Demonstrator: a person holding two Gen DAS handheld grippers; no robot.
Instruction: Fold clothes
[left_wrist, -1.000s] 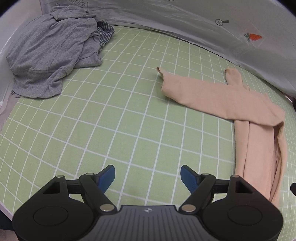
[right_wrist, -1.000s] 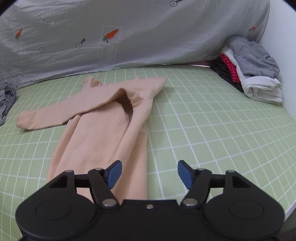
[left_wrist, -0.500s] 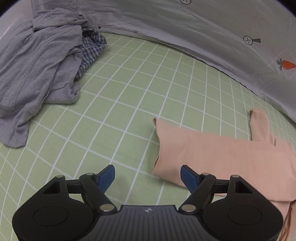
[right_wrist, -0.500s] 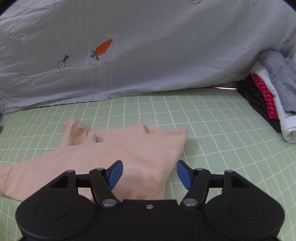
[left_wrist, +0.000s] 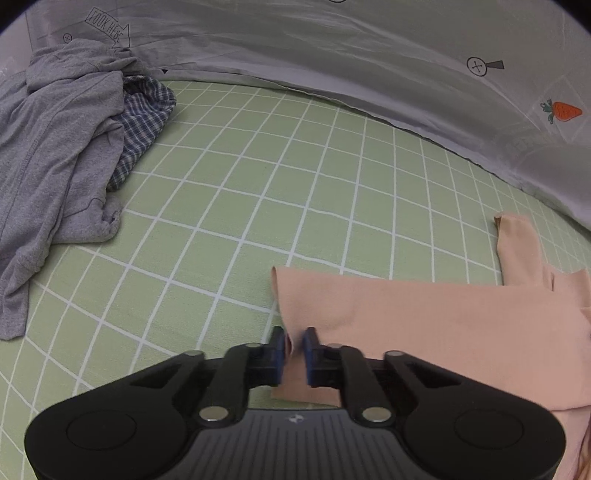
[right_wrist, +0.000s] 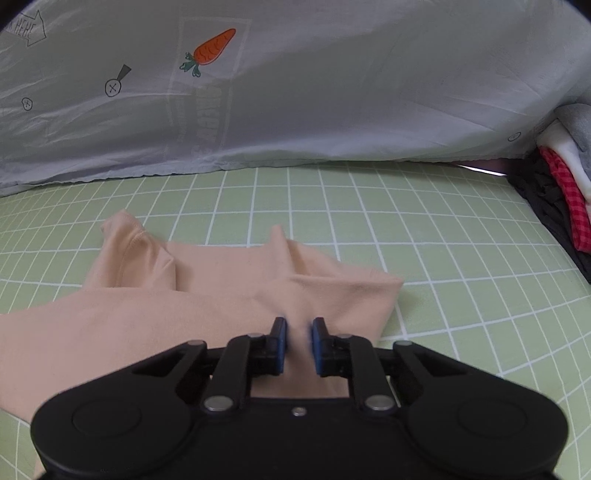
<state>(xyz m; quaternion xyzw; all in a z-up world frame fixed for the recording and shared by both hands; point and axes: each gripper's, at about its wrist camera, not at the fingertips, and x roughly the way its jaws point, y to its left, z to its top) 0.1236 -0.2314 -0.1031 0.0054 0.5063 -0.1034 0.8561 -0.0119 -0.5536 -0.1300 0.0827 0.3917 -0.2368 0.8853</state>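
A peach long-sleeved top (left_wrist: 406, 317) lies flat on the green checked sheet (left_wrist: 258, 184), sleeves folded across its body. In the left wrist view my left gripper (left_wrist: 294, 341) is shut on the near corner of the sleeve end, with a fold of peach cloth pinched between the blue pads. In the right wrist view the same top (right_wrist: 184, 306) fills the lower left. My right gripper (right_wrist: 298, 332) sits on its folded shoulder edge; its jaws are closing, with peach cloth gathered between the pads.
A crumpled grey garment (left_wrist: 55, 147) lies over a blue plaid one (left_wrist: 142, 122) at the far left. A grey carrot-print cover (right_wrist: 332, 92) rises along the back. Stacked folded clothes (right_wrist: 565, 192) sit at the right edge.
Both grippers moved forward over the peach top and went from wide open to closed on its cloth: the left at the sleeve end, the right at the shoulder fold.
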